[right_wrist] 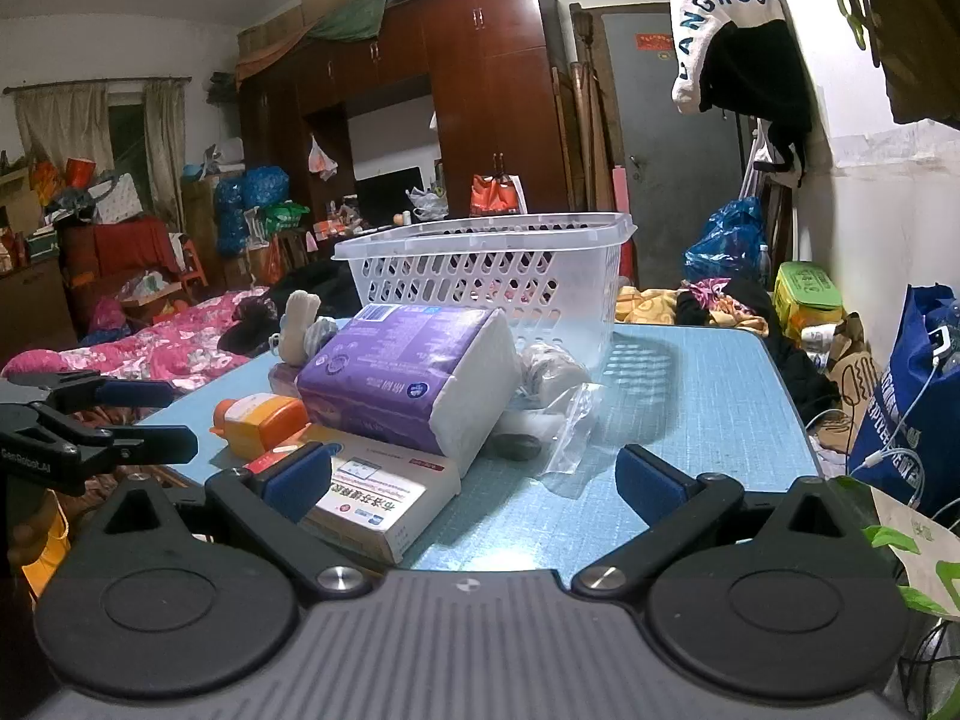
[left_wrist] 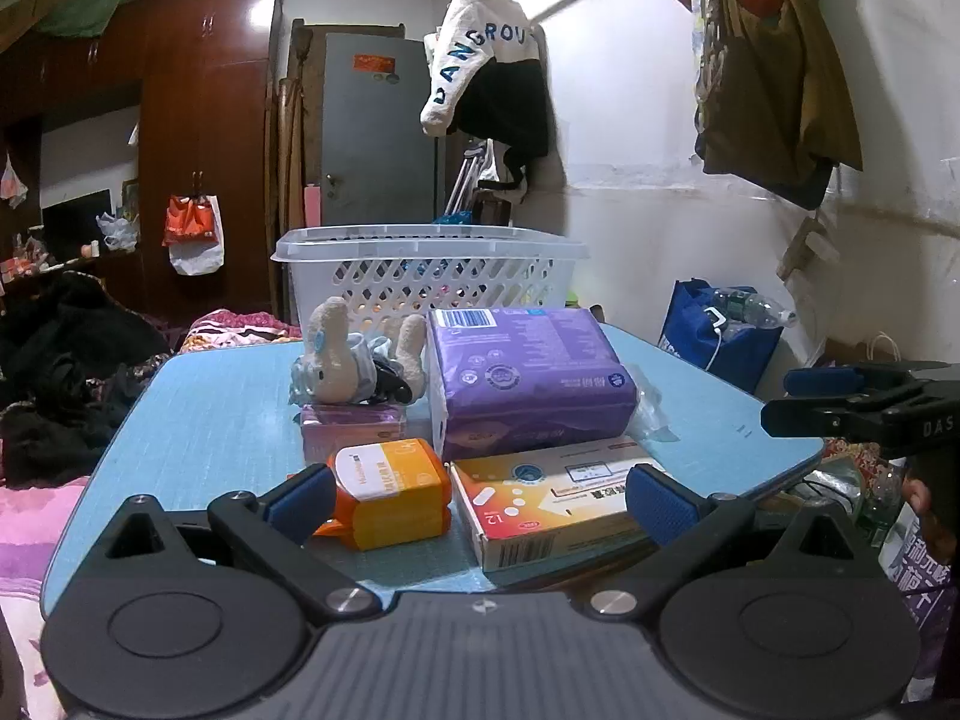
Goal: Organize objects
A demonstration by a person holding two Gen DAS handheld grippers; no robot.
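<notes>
On the blue table [left_wrist: 210,414] lie an orange box [left_wrist: 390,492], a white medicine box [left_wrist: 558,498], a purple tissue pack [left_wrist: 528,378], a small pink-purple box [left_wrist: 351,429] and a plush toy [left_wrist: 354,360]. A white perforated basket [left_wrist: 429,270] stands at the table's far edge. My left gripper [left_wrist: 480,498] is open and empty at the near edge, in front of the orange and medicine boxes. My right gripper [right_wrist: 474,480] is open and empty, with the medicine box [right_wrist: 384,498] by its left finger. The tissue pack [right_wrist: 414,378], basket [right_wrist: 492,276] and a clear plastic bag [right_wrist: 570,426] lie ahead.
A bed with a pink floral cover [right_wrist: 150,348] lies left of the table. A blue bag [right_wrist: 906,414] stands at the right by the wall. A dark wardrobe [left_wrist: 198,138] and a grey door [left_wrist: 378,132] stand behind. Clothes hang on the wall [left_wrist: 492,84].
</notes>
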